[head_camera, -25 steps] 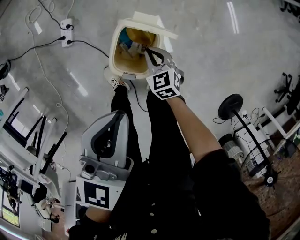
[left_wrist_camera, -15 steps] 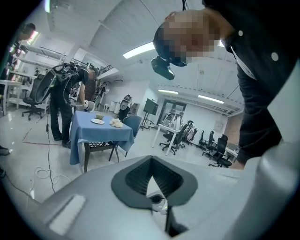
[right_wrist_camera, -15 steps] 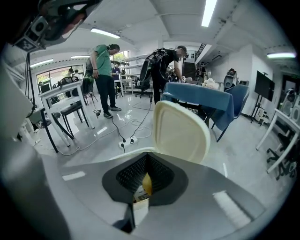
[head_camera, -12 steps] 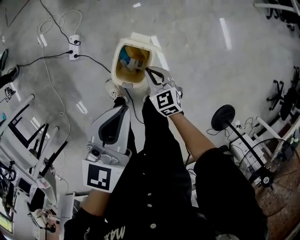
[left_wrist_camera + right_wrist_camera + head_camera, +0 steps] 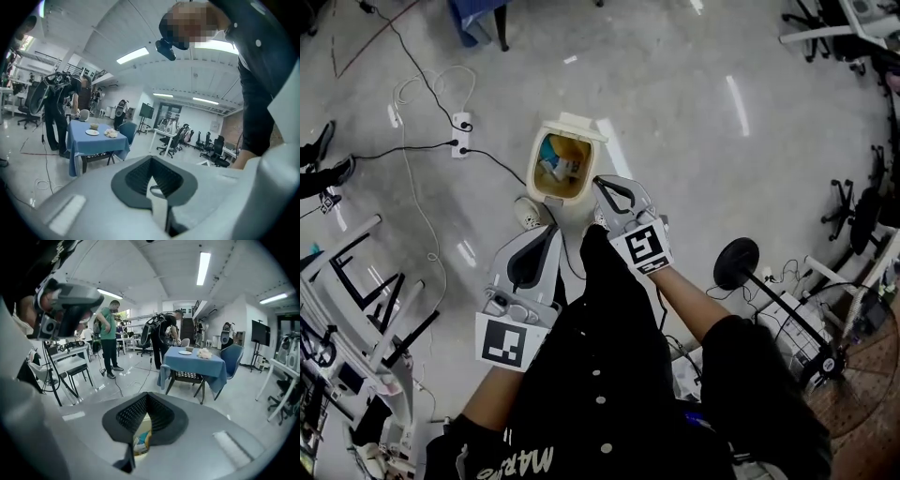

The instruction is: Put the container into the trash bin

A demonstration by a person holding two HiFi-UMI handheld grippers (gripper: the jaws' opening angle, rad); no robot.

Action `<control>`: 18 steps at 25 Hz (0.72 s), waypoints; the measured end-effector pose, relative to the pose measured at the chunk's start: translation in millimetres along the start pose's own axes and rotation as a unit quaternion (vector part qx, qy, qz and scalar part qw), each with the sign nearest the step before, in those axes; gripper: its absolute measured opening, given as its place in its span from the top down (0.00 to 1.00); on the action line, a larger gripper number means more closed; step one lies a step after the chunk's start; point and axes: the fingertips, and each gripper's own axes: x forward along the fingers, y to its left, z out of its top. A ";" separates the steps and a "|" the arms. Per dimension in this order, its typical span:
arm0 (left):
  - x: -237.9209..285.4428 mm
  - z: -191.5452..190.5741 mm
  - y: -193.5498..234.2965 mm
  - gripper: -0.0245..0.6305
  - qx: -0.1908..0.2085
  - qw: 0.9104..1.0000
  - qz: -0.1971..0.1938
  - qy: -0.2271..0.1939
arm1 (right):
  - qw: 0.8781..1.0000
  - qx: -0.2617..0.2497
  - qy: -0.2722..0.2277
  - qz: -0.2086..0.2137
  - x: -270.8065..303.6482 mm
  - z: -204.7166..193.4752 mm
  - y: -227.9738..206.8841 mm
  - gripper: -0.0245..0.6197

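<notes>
The cream trash bin [image 5: 538,185] stands on the grey floor with its lid up. Inside lie a blue-and-white container [image 5: 550,170] and other rubbish. My right gripper [image 5: 598,181] hangs above the bin's near right rim, shut, with nothing between its fingers. My left gripper [image 5: 550,232] is lower in the head view, in front of the bin, also shut and empty. In the right gripper view the right gripper [image 5: 147,395] points down, and the bin's contents [image 5: 141,440] show through the gap behind its fingertips. The left gripper [image 5: 151,159] points out across the room.
A power strip [image 5: 460,123] with trailing cables lies left of the bin. A shoe [image 5: 525,213] rests at the bin's foot. Metal frames [image 5: 356,291] stand at left, a round stand base [image 5: 736,262] at right. A blue-clothed table [image 5: 193,363] and people [image 5: 108,336] are farther off.
Both grippers have risen away from the bin, the right one lifting clear of its mouth. The bin now looks smaller and farther below. Both stay shut.
</notes>
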 end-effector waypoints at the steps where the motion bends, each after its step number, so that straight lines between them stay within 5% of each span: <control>1: -2.0 5.5 1.0 0.96 0.005 1.000 0.002 -0.003 | 1.000 0.001 -0.008 -0.003 -8.3 10.4 -2.5 0.92; 18: -28.5 98.7 0.2 0.96 0.058 0.995 0.018 -0.082 | 0.980 0.022 -0.153 -0.122 -166.4 148.1 -55.8 0.92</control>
